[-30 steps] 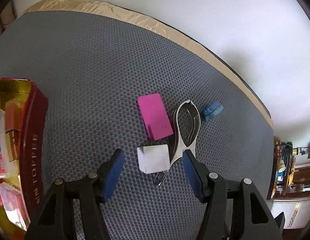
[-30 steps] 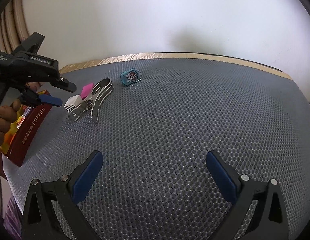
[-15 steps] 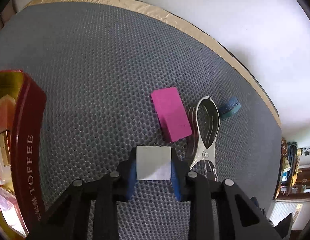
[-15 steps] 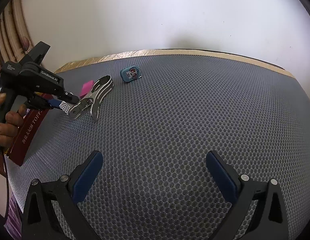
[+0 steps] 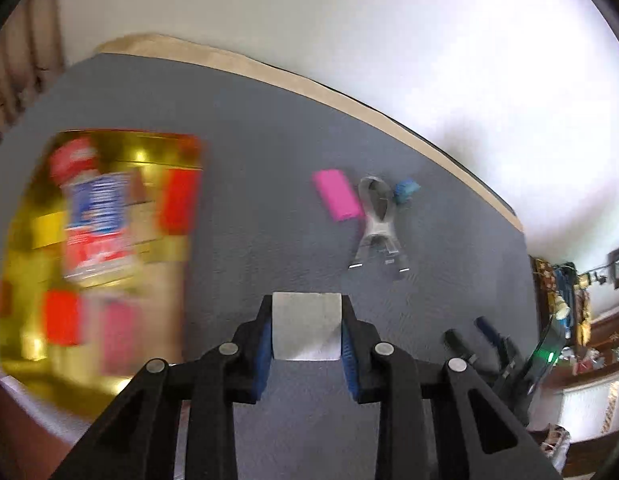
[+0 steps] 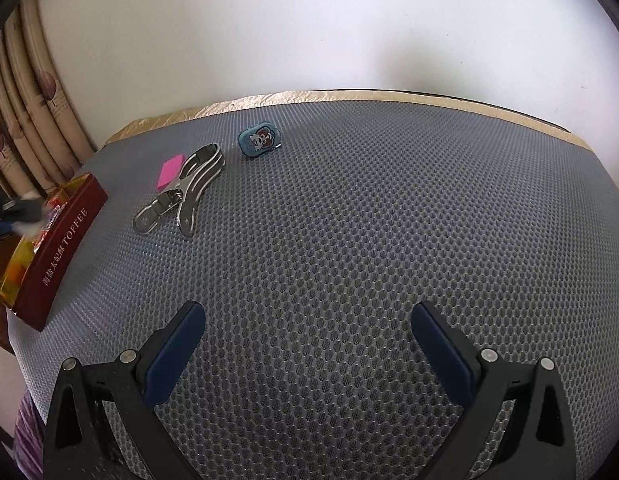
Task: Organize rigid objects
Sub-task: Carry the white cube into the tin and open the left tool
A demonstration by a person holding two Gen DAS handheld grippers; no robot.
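Observation:
My left gripper (image 5: 306, 330) is shut on a white block (image 5: 305, 326) and holds it lifted above the grey mat. To its left lies the open red and gold toffee tin (image 5: 97, 240), blurred, with several items inside. Farther off on the mat lie a pink block (image 5: 336, 195), a metal clip (image 5: 376, 220) and a small blue tin (image 5: 405, 190). In the right wrist view my right gripper (image 6: 309, 344) stands open over bare mat, with nothing between its fingers. That view also shows the pink block (image 6: 169, 171), the metal clip (image 6: 181, 196), the blue tin (image 6: 259, 142) and the toffee tin (image 6: 59, 240).
The grey honeycomb mat (image 6: 369, 220) has a gold edge strip against a white wall. A blurred shape of the left gripper (image 6: 23, 210) hangs over the toffee tin at the far left. Curtains (image 6: 25, 100) hang at the left. Room clutter shows at the right in the left wrist view.
My left gripper closed on the white block, lifted it off the mat and swung left toward the toffee tin. The right gripper stayed still and open.

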